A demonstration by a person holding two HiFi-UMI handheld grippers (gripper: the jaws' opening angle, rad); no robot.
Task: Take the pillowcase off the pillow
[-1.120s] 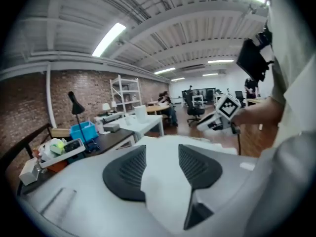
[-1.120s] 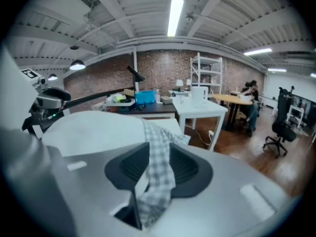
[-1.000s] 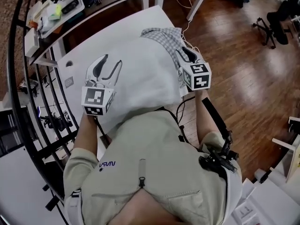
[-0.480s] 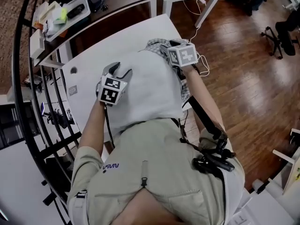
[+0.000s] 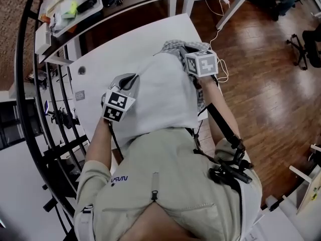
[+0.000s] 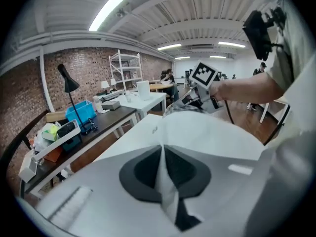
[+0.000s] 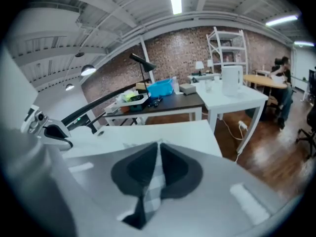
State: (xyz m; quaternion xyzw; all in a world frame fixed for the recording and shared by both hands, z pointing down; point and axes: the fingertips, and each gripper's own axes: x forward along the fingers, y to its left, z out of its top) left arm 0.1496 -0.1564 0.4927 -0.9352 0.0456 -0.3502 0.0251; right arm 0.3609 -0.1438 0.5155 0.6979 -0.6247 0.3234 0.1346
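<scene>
**Pillowcase removal: both grips set, stripping not yet begun**

Nearest, the white pillowcase (image 5: 160,102) covers almost all of the pillow (image 5: 173,46), which lies on the white table (image 5: 125,46). The left gripper (image 6: 162,149) has just closed its jaws and pinches a fold of pillowcase cloth. Farther off, the right gripper (image 7: 159,147) has likewise just closed on the pillow's checked end, which protrudes from the opening.

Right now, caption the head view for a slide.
Over a white table, the left gripper has just closed on white cloth and the right gripper on checked cloth.
</scene>
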